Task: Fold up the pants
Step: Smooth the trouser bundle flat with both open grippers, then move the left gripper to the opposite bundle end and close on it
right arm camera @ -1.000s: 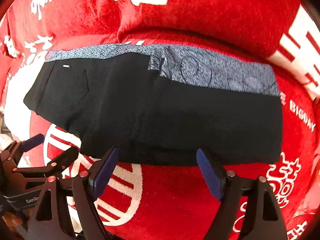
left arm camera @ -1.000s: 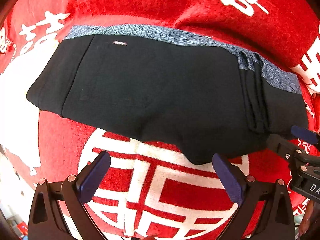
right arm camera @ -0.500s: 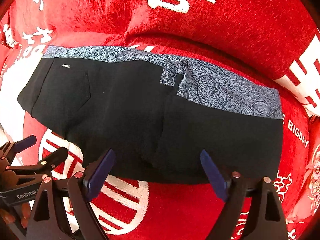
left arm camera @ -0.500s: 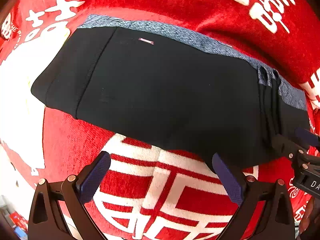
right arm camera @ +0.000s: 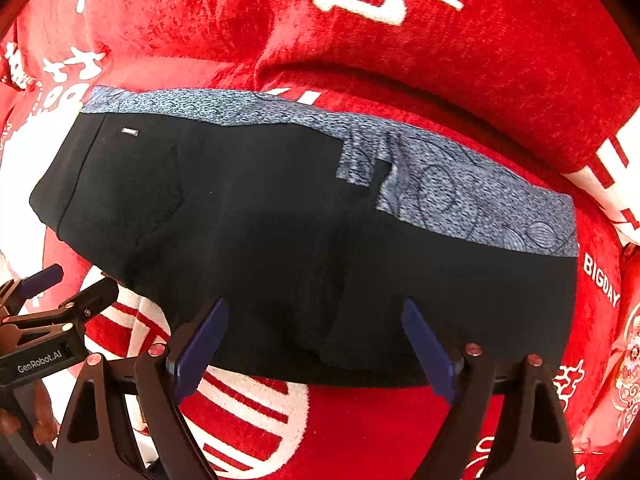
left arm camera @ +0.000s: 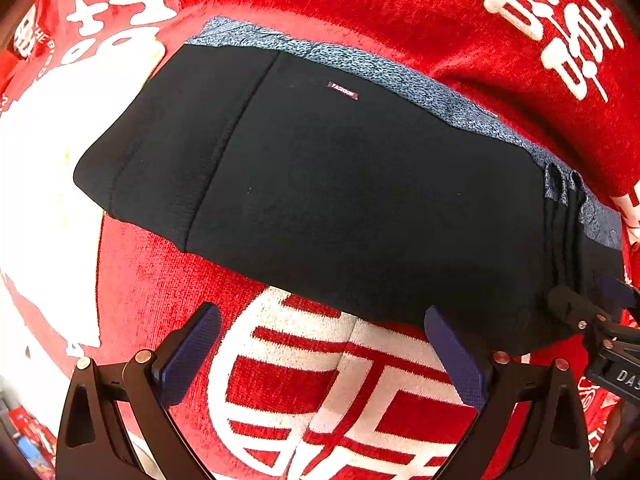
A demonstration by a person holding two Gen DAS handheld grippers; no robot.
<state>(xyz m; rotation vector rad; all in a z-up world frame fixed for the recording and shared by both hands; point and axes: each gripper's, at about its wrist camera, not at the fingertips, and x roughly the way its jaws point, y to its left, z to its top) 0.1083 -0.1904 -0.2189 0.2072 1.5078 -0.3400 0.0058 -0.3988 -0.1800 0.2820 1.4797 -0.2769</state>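
Note:
The black pants (left arm camera: 340, 192) lie folded in a long band on the red cloth, with a blue-grey patterned strip (left arm camera: 400, 76) along the far edge; they also show in the right wrist view (right arm camera: 300, 232). My left gripper (left arm camera: 320, 348) is open and empty, just short of the pants' near edge. My right gripper (right arm camera: 316, 340) is open, its blue pads (right arm camera: 200, 344) at the near edge of the pants, nothing held. Each gripper shows at the side of the other's view: the right gripper (left arm camera: 592, 312) and the left gripper (right arm camera: 60, 292).
A red plush cloth (left arm camera: 360, 392) with white characters covers the whole surface. A raised red fold or cushion (right arm camera: 400, 40) runs behind the pants. The person's fingers (right arm camera: 40, 420) show at the lower left of the right wrist view.
Both grippers have moved in toward the pants' near edge and stayed open. A fold in the patterned strip near the middle has opened a little.

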